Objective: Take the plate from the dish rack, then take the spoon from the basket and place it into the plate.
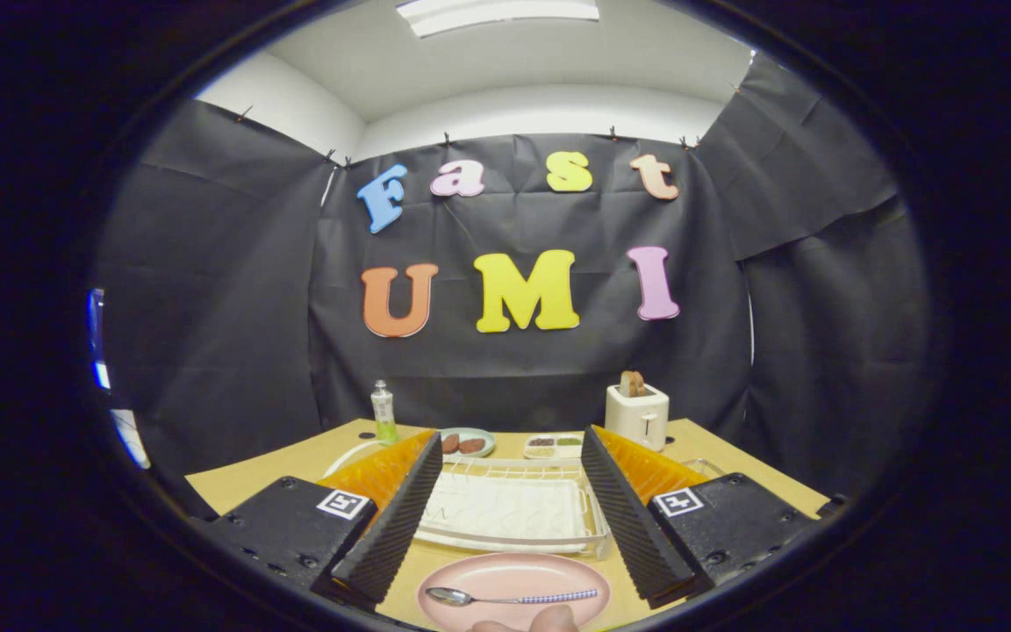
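Already, the spoon (510, 599) is seen lying across the pink plate (514, 575) at the frame's lower centre, between the fingers of the gripper (510, 500), which are held apart and empty. If the plate were nudged, the spoon could be tipped toward the dish rack (510, 509) above it.

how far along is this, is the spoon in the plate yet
Looks finished: the spoon lies flat in the pink plate, which sits on the table in front of the white dish rack. Nothing is in hand; the tongs stand open and empty above the plate. Nothing visible remains to do.
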A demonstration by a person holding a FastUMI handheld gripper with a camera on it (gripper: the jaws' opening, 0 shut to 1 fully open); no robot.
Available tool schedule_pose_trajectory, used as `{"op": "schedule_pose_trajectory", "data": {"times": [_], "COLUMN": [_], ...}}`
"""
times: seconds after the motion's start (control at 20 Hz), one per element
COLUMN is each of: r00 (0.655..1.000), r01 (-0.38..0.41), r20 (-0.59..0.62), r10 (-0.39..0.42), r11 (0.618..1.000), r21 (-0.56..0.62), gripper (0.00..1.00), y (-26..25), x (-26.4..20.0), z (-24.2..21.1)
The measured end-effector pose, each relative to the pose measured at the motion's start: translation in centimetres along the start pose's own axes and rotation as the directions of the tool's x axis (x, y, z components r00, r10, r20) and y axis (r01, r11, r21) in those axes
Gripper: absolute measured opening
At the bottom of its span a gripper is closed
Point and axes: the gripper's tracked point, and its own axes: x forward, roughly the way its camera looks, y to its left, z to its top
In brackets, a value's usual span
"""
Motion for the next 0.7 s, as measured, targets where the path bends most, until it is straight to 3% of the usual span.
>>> {"op": "schedule_pose_trajectory", "data": {"times": [0.2,0.7], "r00": [0.998,1.000], "r01": [0.057,0.019], "r20": [0.007,-0.016], "r10": [-0.057,-0.019], "r11": [0.998,1.000], "r21": [0.021,0.006], "gripper": [1.00,1.00], "y": [-1.1,0.3], "x": [1.2,2.3], "z": [0.2,-0.4]}}
